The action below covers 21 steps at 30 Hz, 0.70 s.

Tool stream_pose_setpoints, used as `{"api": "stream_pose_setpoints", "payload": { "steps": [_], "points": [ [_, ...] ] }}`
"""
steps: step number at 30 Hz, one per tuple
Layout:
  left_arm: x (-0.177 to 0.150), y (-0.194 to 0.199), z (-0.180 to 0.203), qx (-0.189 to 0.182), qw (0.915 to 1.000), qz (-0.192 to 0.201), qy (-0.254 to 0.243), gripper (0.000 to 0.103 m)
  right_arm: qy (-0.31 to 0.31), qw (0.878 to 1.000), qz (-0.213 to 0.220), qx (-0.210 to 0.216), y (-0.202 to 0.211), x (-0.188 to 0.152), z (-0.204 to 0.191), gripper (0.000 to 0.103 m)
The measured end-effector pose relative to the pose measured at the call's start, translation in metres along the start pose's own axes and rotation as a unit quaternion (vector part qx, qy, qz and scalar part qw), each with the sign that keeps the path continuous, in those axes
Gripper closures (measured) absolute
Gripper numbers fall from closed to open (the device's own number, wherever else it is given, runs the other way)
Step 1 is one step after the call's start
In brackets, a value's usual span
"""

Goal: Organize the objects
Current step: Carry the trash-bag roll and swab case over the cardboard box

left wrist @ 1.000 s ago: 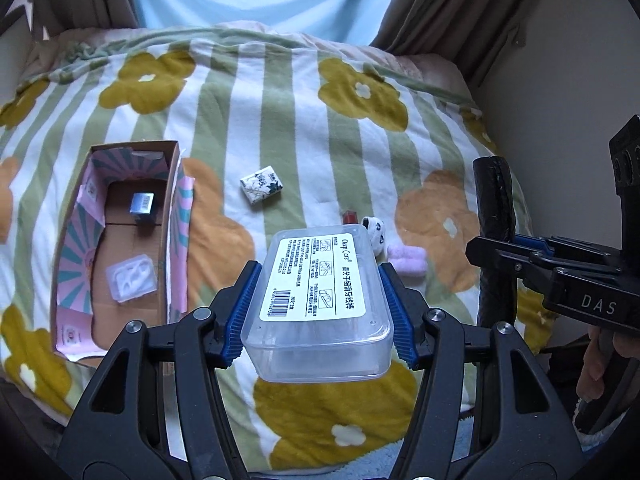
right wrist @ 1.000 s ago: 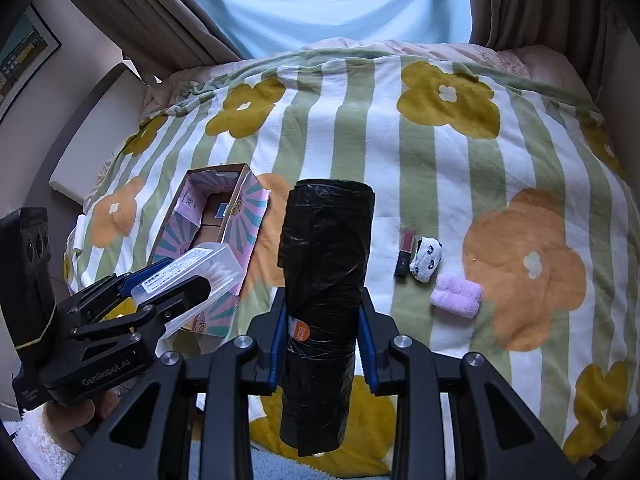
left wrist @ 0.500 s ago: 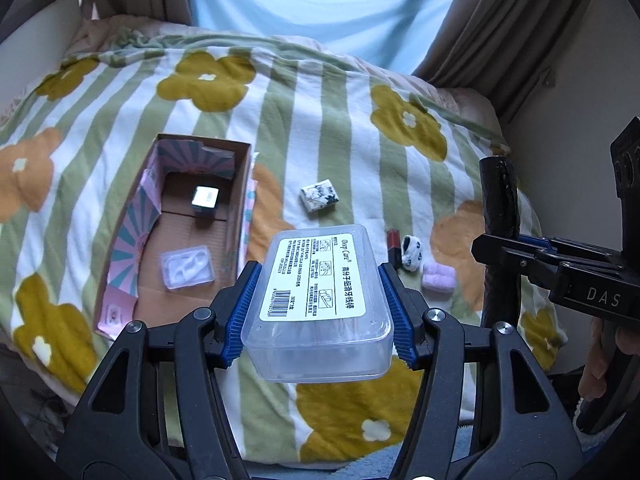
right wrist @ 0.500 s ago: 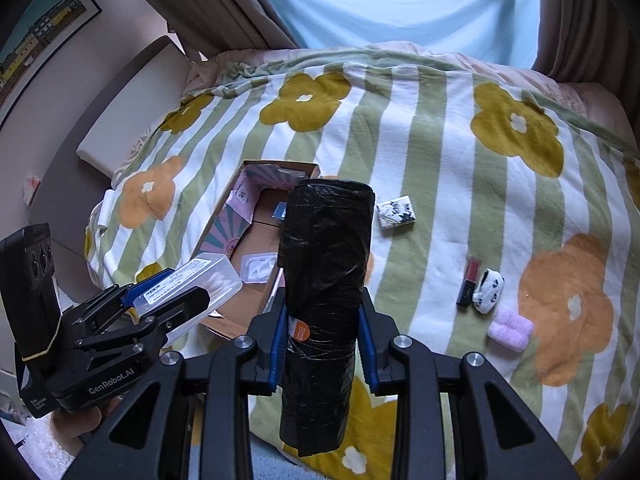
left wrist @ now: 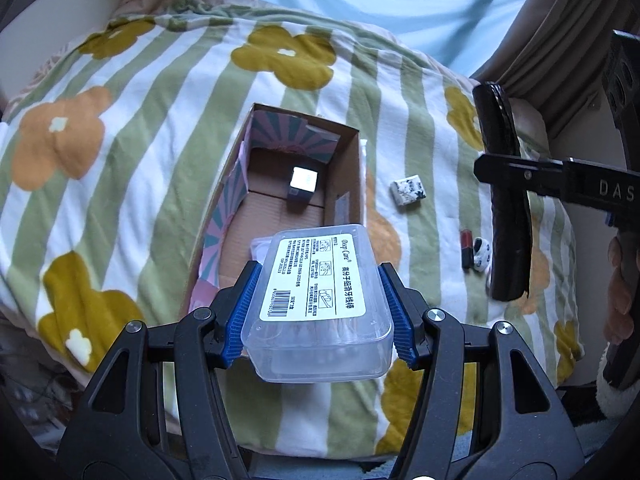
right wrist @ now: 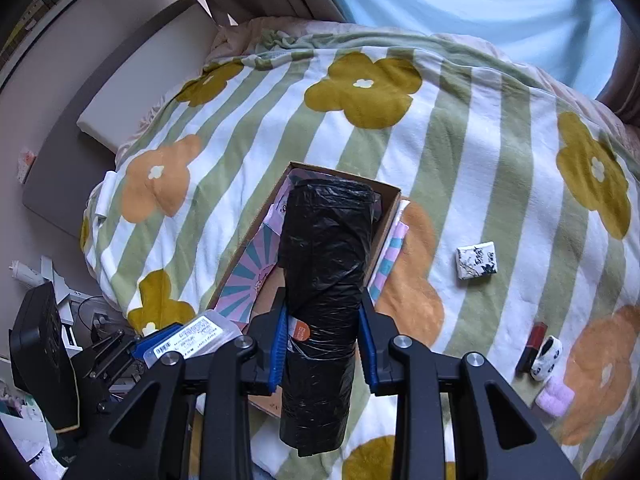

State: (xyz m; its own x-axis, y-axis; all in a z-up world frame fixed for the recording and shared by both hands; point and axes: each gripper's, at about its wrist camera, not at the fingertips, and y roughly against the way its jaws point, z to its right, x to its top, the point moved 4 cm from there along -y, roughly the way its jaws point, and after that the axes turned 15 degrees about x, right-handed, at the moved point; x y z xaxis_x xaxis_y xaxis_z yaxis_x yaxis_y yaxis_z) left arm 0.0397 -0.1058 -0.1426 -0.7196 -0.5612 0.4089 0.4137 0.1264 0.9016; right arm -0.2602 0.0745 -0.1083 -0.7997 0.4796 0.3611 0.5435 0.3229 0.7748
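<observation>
Left gripper [left wrist: 318,314], jaws clamped on a clear rectangular plastic box with a white printed label [left wrist: 320,304], held above the near end of the open cardboard box with pink-and-teal patterned flaps [left wrist: 344,168]. Right gripper [right wrist: 323,348], jaws clamped on a black plastic bag roll [right wrist: 320,288], also above that cardboard box [right wrist: 390,208]. Right of the cardboard box, a small white patterned packet [right wrist: 477,260] lies on the flowered striped blanket [right wrist: 460,152].

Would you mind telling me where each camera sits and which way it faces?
Left wrist: on the left tool, facing the cardboard box on the bed; it grips a clear plastic case; a hand shows.
Right wrist: on the right tool, facing the bed; it grips a black bag roll.
Shared: box, both tools, tissue pack.
</observation>
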Motion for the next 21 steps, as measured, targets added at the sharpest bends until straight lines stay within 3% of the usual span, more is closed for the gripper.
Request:
{"api": "stream_pose_setpoints", "payload": {
  "steps": [14, 21],
  "points": [
    [0.0, -0.105, -0.015, -0.006, 0.9953, -0.056, -0.08, 0.048, -0.014, 0.997, -0.082, -0.003, -0.15, 0.049, 0.022, 0.074],
    [-0.007, -0.134, -0.008, -0.019, 0.9906, -0.071, -0.116, 0.048, -0.016, 0.994, -0.106, -0.011, -0.184, 0.05, 0.032, 0.074]
  ]
}}
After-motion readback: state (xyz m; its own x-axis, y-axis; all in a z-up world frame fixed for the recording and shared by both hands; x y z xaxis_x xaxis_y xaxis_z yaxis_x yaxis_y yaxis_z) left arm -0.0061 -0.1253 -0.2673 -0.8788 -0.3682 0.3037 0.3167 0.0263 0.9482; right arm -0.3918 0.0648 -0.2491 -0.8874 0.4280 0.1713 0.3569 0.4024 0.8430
